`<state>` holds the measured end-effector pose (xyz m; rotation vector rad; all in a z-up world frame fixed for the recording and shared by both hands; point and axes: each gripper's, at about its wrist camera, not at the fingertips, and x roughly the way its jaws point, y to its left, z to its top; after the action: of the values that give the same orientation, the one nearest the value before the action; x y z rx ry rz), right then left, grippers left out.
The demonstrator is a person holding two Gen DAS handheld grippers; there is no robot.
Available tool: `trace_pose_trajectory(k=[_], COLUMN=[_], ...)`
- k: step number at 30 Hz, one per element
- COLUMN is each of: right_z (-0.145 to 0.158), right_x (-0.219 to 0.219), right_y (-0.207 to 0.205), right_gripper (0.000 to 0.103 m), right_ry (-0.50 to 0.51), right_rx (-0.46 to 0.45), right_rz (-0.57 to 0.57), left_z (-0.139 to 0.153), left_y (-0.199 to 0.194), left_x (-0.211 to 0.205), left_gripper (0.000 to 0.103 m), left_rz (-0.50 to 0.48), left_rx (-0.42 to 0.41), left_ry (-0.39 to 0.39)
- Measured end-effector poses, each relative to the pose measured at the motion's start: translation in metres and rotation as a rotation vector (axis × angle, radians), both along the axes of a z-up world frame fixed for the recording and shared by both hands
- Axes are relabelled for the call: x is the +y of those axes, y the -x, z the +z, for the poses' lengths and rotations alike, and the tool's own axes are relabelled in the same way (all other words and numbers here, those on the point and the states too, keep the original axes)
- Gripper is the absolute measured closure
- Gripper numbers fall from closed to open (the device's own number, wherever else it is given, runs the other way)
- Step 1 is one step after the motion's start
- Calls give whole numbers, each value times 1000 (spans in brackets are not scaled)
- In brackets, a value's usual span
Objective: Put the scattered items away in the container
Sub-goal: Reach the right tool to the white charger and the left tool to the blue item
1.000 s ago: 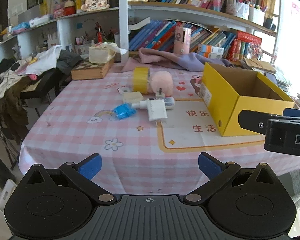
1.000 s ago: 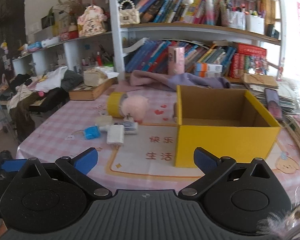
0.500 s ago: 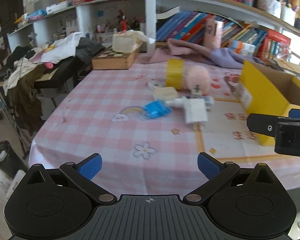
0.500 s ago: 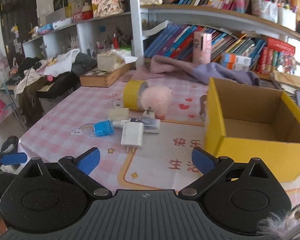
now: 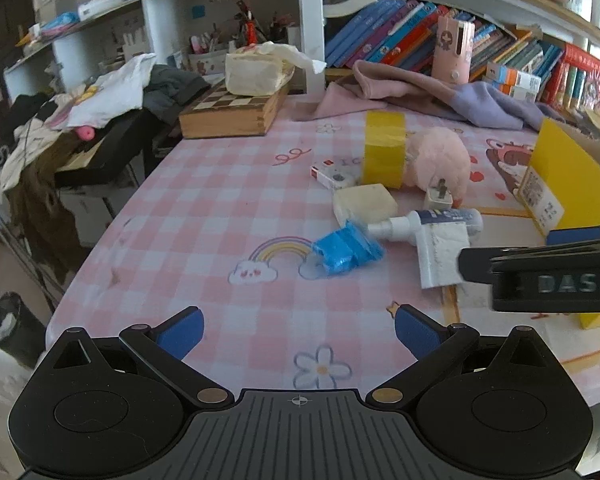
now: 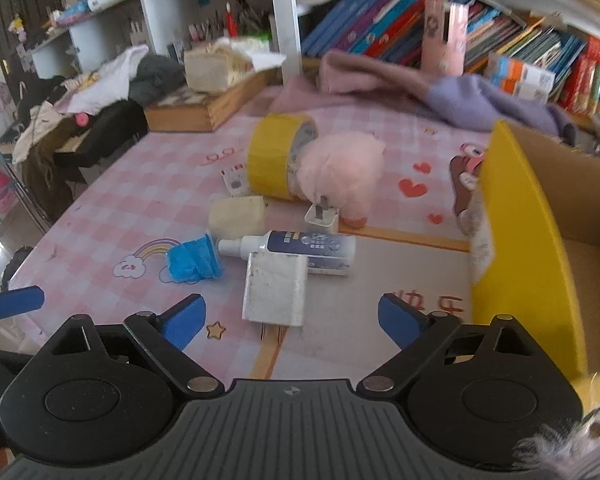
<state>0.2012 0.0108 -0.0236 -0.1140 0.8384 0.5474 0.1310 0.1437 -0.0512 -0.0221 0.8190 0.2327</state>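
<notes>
Beyond the left gripper (image 5: pixel 298 330), whose fingers (image 5: pixel 180 330) stand spread and empty, a blue crumpled packet (image 5: pixel 346 252) lies a little right of their centre line: soft, light, best pinched across its bulk. The right gripper (image 6: pixel 290 320) has just been narrowing its fingers (image 6: pixel 400 320) somewhat, yet they remain apart with nothing between them. Straight ahead of them lies the white charger block (image 6: pixel 276 290), rigid, smooth and probably the heaviest piece; its flat long sides suit the pads. Touching its far edge, the spray bottle (image 6: pixel 300 246) is round and would roll. Further out, the yellow tape roll (image 6: pixel 274 156) and pink plush ball (image 6: pixel 338 172), blurred here, look light. The yellow box (image 6: pixel 528 240) stands on the counter (image 5: pixel 220 208) right of the fingers.
</notes>
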Motion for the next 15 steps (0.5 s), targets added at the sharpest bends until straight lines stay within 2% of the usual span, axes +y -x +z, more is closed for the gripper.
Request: trace_pose_trajectory(k=[5, 7, 8, 10, 11, 15], right_z=[-20, -26, -30, -34, -35, -26], right_x=[20, 26, 29, 29, 27, 9], right_y=[-25, -32, -35, -41, -45, -52], right_gripper=[16, 24, 29, 55, 59, 60], right_ry=[2, 11, 19, 28, 23, 37], right_rx=[72, 89, 94, 113, 132, 144], right_rz=[16, 30, 36, 33, 33, -11], left_z=[-9, -13, -14, -16, -17, -22], left_y=[-23, -31, -35, -44, -48, -68], left_x=[3, 5, 6, 7, 7, 5], left_gripper=[4, 5, 5, 5, 5, 10], left_rz=[-33, -42, -47, -66, -75, -98], left_rx=[59, 74, 79, 82, 82, 79], left_ry=[-29, -38, -41, -49, -53, -34])
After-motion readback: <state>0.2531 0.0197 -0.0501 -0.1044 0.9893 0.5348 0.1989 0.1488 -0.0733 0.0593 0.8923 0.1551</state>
